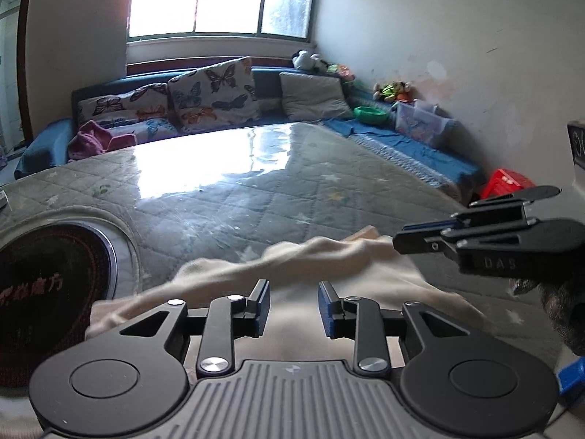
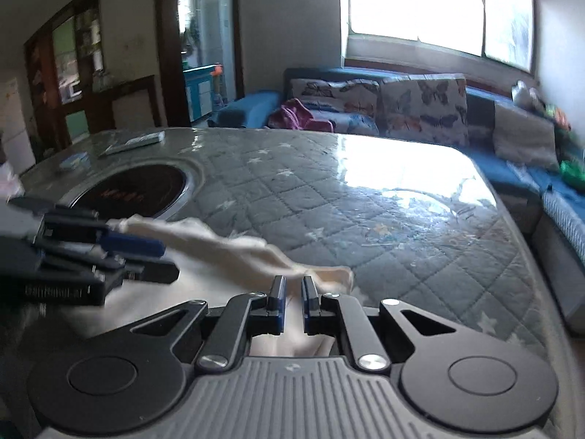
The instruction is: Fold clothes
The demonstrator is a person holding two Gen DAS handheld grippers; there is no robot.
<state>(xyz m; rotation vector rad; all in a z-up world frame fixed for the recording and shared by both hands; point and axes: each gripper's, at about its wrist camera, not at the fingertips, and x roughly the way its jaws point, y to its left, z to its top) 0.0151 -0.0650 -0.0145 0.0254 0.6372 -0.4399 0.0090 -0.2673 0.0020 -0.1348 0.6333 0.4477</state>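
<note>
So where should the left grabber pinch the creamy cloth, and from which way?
Probably the raised ridge along the far edge of the cream cloth, coming from the near side, straight ahead of the left gripper. That fold stands up off the quilted table cover, so the open fingers can go either side of it. The right gripper already pinches the same edge farther along.

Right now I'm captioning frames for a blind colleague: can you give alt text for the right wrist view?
The right tongs are nearly closed over a cream garment lying on a quilted grey table cover. The left tongs reach in from the left over the same cloth. A blue sofa sits beyond, under a bright window.
</note>
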